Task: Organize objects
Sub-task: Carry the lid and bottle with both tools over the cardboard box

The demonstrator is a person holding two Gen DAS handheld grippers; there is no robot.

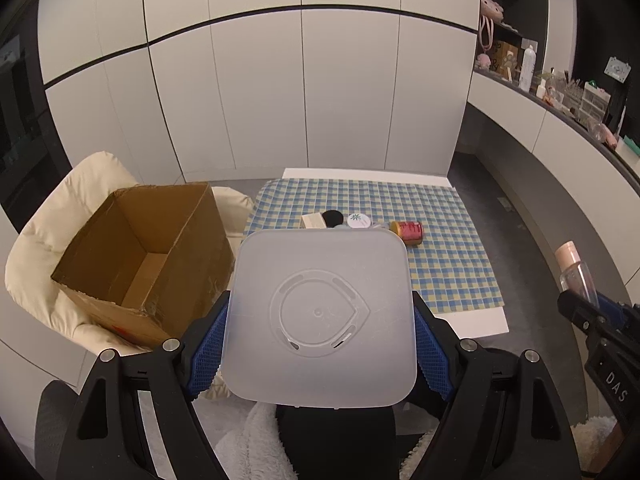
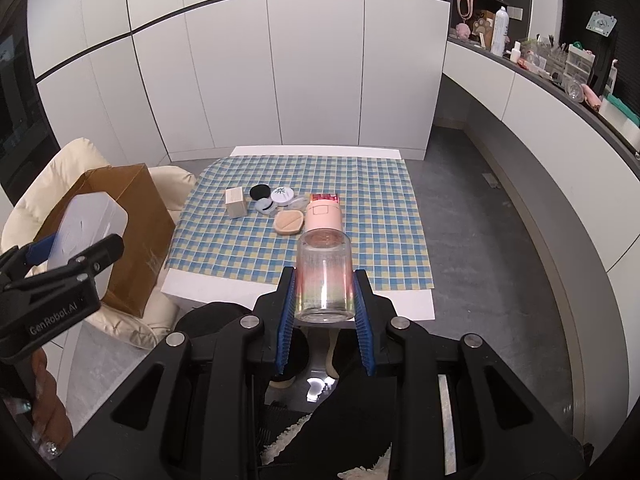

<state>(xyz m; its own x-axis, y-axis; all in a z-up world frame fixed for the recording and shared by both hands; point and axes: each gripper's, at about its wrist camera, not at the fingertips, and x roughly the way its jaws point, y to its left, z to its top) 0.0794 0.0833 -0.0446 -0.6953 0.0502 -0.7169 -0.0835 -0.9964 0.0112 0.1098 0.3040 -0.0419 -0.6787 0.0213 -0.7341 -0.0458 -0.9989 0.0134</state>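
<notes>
Bottle (image 2: 324, 276): clear body, pink cap pointing away; clamped between the blue pads of the right tool (image 2: 324, 300), held above the near edge of the bench (image 2: 412, 308).
Container (image 1: 320, 316): frosted, square with rounded corners, its base facing the left camera; clamped between the pads of the left tool (image 1: 320, 344), jaws set wide on its sides.
Cardboard box (image 1: 144, 256): open, resting tilted on a cream cushioned chair (image 1: 56, 216), at 9 o'clock of the bench.
Checked cloth (image 2: 360, 248): covers the bench top.
Items on cloth, right view: small beige box (image 2: 235, 202), black round lid (image 2: 259, 191), white round jar (image 2: 282, 195), beige puff (image 2: 289, 222), grouped near the centre.
Red can (image 1: 408, 233): lying on its side, at 3 o'clock of the group.
Hand (image 2: 48, 408): lower left in right view, behind the left tool.
</notes>
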